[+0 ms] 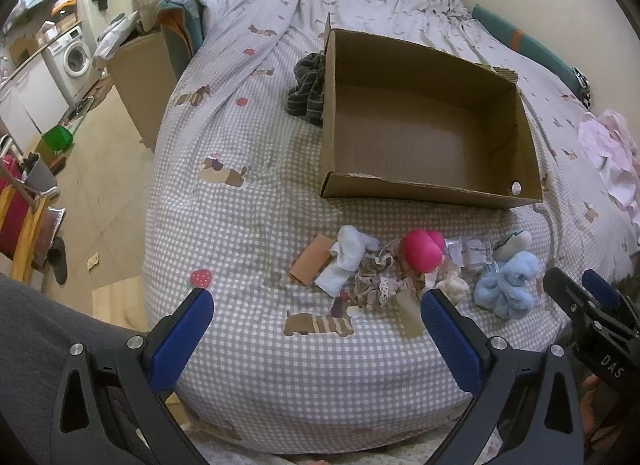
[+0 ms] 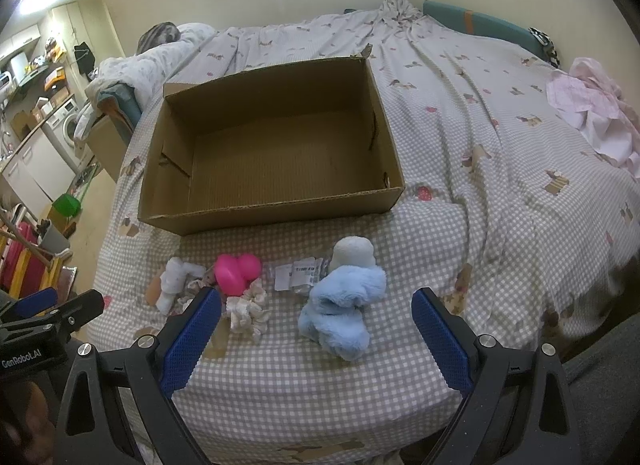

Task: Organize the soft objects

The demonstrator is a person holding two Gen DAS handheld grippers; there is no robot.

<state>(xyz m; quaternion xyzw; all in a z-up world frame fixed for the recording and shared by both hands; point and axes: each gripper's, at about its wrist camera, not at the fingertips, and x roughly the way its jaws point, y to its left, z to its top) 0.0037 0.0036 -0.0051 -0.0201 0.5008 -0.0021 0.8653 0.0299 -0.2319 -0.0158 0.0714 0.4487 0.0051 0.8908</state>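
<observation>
Two grippers hover over the near edge of the bed [image 2: 460,193], both spread wide and holding nothing. Left gripper [image 1: 316,321] has its blue pads far apart above the checked sheet; the right pad [image 1: 448,329] sits just in front of a brown scrunchie [image 1: 374,277] and a cream scrunchie [image 1: 454,287], and whether it touches them is unclear. Right gripper [image 2: 316,325] is just as wide, its fingers framing the fluffy blue plush [image 2: 340,305] with clear sheet on either side, no contact visible.

Along the near edge the soft things lie in a row: from the left, a tan cardboard piece [image 1: 310,265], a white sock [image 1: 346,261], the scrunchies, a pink rounded toy [image 1: 422,251], a crinkled clear packet with a label [image 1: 468,255], then the blue plush with a pale plush [image 2: 354,251] touching its far side.

Just beyond them sits the open cardboard box [image 2: 280,207], its floor bare. A dark striped garment [image 1: 308,91] is bunched against the box's far left side, and pink cloth [image 2: 596,117] lies well off to the right.
</observation>
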